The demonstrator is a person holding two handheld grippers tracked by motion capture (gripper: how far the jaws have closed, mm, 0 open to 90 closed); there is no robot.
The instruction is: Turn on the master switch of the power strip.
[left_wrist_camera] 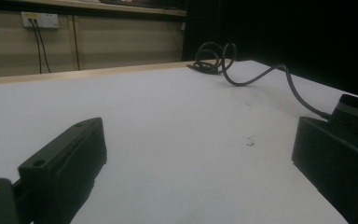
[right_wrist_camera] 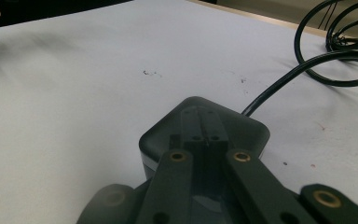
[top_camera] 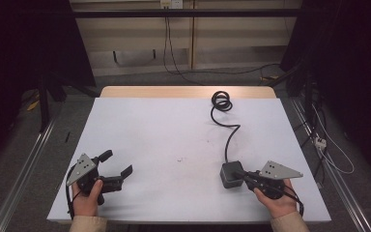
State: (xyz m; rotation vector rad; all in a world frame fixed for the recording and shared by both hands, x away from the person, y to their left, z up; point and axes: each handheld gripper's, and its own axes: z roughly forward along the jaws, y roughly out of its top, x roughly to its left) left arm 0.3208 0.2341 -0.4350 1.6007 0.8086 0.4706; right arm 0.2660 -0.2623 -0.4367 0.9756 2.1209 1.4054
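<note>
Closest to my lens in the right gripper view are the right gripper's [right_wrist_camera: 204, 135] own black jaws, drawn tight together, tips resting over the top of the dark grey power adapter [right_wrist_camera: 242, 128]. Nothing sits between them that I can make out; they look pressed jaw to jaw, lying on the block's lid rather than pinching it.

From the high view, I've got that right gripper [top_camera: 245, 175] at the near right of the white table [top_camera: 174, 135], held in the right hand [top_camera: 279, 202], nose pointing left onto the adapter [top_camera: 231, 173]. The adapter sits flat on the table, near the front edge, right of centre.

Its black cable [top_camera: 229, 130] runs away from the block toward the far side and ends in a loose coil [top_camera: 221, 101] near the wooden strip at the back edge. In the right gripper view, that coil [right_wrist_camera: 340, 46] sits upper right.

Over on the near left, the left gripper [top_camera: 117, 162] is in the left hand [top_camera: 88, 198], jaws spread wide with bare table between them. The left gripper view confirms it: one jaw low left, the other at right, well apart, and the cable [left_wrist_camera: 261, 77] snaking across beyond.
</note>
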